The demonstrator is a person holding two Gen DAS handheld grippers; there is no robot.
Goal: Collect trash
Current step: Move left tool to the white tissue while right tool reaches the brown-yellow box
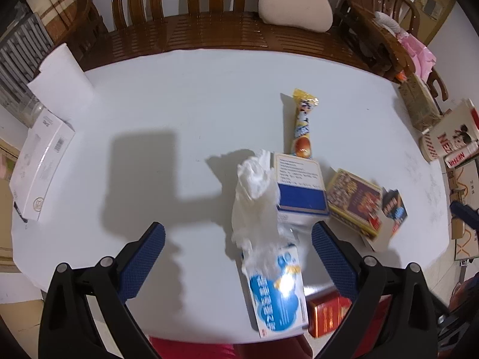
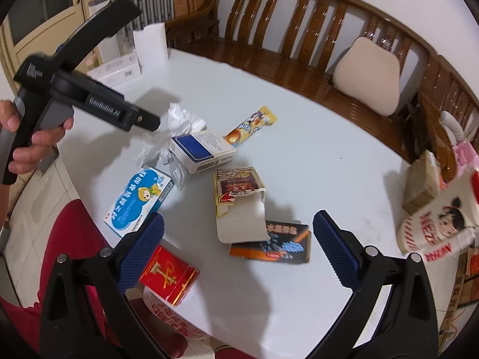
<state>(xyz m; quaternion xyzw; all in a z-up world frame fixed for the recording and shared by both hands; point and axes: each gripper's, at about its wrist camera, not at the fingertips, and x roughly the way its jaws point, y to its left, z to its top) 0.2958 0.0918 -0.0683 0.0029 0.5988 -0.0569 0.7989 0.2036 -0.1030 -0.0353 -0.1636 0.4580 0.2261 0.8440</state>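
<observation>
Item: litter cluster on the white table (image 1: 179, 95), catalogued relative to the blue-and-white box (image 1: 301, 190) at its centre.

- Crumpled tissue (image 1: 257, 197): touching the box's left face, trailing toward the camera over the cloud-print carton (image 1: 277, 293).
- Yellow snack wrapper (image 1: 303, 125): just beyond the box, one end against its far edge.
- Opened yellow carton (image 2: 236, 197): right of the box, flap hanging loose, partly overlapping the dark flat packet (image 2: 272, 245).
- Red box (image 2: 167, 273): nearest the person, at the table's near edge and overhanging it.

Left gripper (image 1: 238, 257): tongs wide, holding nothing, hovering over the tissue and cloud-print carton. Right gripper (image 2: 238, 248): tongs wide, holding nothing, above the yellow carton and dark packet.

Risks, judged:
- Closing on the tissue could pinch only a loose fold; it may tear or slip free when lifted.
- The tissue lies across two boxes, so a low grasp could drag either one along.
- A sweep toward the person might knock the red box off the edge.
- The yellow carton's open flap could catch and shift the packet beneath.
- The left view is blurred around the carton, so the aim there is uncertain.
</observation>
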